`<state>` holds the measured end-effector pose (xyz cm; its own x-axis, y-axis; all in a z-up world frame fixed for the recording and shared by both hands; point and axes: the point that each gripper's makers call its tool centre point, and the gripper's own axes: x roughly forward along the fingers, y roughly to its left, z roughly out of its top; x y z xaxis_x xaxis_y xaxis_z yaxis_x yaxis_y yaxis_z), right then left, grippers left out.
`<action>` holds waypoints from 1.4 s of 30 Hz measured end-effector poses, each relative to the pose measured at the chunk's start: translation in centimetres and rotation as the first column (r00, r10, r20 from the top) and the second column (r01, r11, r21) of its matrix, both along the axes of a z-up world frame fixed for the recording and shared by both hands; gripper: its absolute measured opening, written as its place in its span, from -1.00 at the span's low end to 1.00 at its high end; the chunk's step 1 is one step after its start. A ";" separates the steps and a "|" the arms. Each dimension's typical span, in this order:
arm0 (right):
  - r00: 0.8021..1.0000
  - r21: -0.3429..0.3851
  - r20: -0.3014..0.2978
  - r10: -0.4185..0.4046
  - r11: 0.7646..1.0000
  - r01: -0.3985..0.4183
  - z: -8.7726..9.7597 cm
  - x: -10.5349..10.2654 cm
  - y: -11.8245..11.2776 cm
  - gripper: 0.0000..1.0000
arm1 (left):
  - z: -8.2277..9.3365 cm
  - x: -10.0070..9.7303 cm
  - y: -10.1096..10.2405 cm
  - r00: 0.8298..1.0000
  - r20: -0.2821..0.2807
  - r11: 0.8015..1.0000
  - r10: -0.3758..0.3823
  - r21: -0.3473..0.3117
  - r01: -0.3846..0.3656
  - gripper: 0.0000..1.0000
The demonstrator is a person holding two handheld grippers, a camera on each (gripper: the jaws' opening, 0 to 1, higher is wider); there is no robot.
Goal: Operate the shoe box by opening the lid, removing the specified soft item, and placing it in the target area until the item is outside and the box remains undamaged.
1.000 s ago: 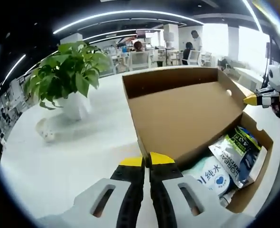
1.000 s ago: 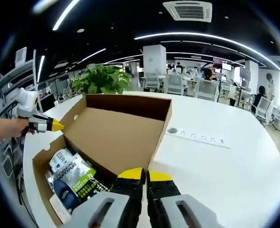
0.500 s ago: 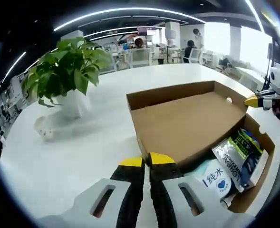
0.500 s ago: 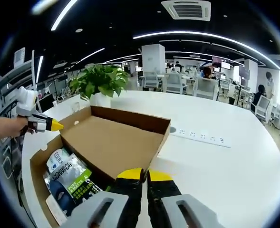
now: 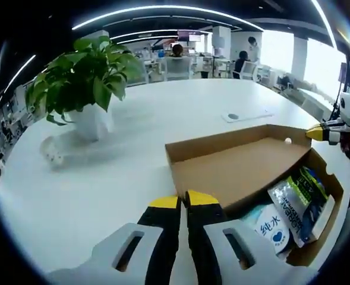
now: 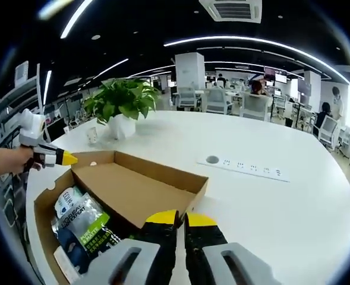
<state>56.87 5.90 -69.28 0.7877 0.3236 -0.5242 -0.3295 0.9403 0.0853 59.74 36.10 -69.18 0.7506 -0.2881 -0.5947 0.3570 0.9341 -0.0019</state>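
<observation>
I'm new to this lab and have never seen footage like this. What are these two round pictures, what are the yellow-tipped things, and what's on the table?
A person holds a handheld gripper in each hand; a fisheye camera rides on each. The left gripper view looks along the left gripper, the right gripper view along the right gripper. Both have their yellow-tipped jaws closed, holding nothing. On the white table sits a cardboard shoe box with its lid folded open, soft packets inside. Beside it stand a potted plant and a power strip.
</observation>
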 end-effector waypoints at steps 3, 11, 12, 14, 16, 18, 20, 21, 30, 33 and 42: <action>1.000 0.003 -0.001 -0.005 1.000 0.005 -0.1 0.1 0.0 -1.00 | -0.1 0.1 0.1 1.000 -0.011 1.000 0.012 -0.025 -0.013 -0.95; 1.000 0.015 0.000 0.004 1.000 -0.004 0.2 -0.1 0.0 -1.00 | 0.0 -0.3 0.0 1.000 -0.013 0.998 0.007 -0.061 -0.007 -0.92; 1.000 0.019 0.003 0.007 1.000 -0.007 0.3 -0.2 0.0 -1.00 | 0.1 -0.4 -0.1 1.000 -0.011 0.998 0.003 -0.063 -0.003 -0.92; 1.000 0.019 0.007 0.015 1.000 -0.015 0.5 -0.4 -0.1 -1.00 | 0.2 -0.6 -0.1 1.000 -0.013 0.997 -0.001 -0.074 0.000 -0.89; 1.000 0.026 0.007 0.019 0.999 -0.019 0.5 -0.5 -0.2 -0.98 | 0.3 -1.0 -0.3 1.000 -0.010 0.997 -0.011 -0.078 0.011 -0.84; 1.000 0.025 0.009 0.019 1.000 -0.019 0.5 -0.9 -0.4 -0.92 | 0.5 -1.4 -0.4 1.000 -0.002 0.998 -0.022 -0.058 0.022 -0.80; 1.000 0.033 0.010 0.027 0.999 -0.027 0.7 -1.4 -0.5 -0.87 | 0.9 -1.7 -0.5 1.000 0.009 0.998 -0.030 -0.052 0.030 -0.77; 0.999 0.037 0.013 0.034 0.999 -0.035 0.9 -1.7 -0.4 -0.83 | 1.1 -1.8 -0.6 0.999 0.017 0.998 -0.035 -0.049 0.036 -0.73; 0.995 0.065 0.036 0.091 0.993 -0.094 2.0 -4.2 -0.5 -0.53 | 2.6 -4.2 -1.2 0.998 0.046 0.998 -0.053 -0.040 0.055 -0.62; 0.993 0.069 0.039 0.111 0.991 -0.113 2.2 -5.4 -0.4 -0.43 | 3.0 -5.3 -1.4 0.998 0.050 0.998 -0.048 -0.044 0.050 -0.58; 0.982 0.054 0.044 0.183 0.981 -0.185 2.5 -9.1 0.1 -0.13 | 3.2 -8.4 -2.3 0.997 0.042 0.997 -0.061 -0.050 0.064 -0.47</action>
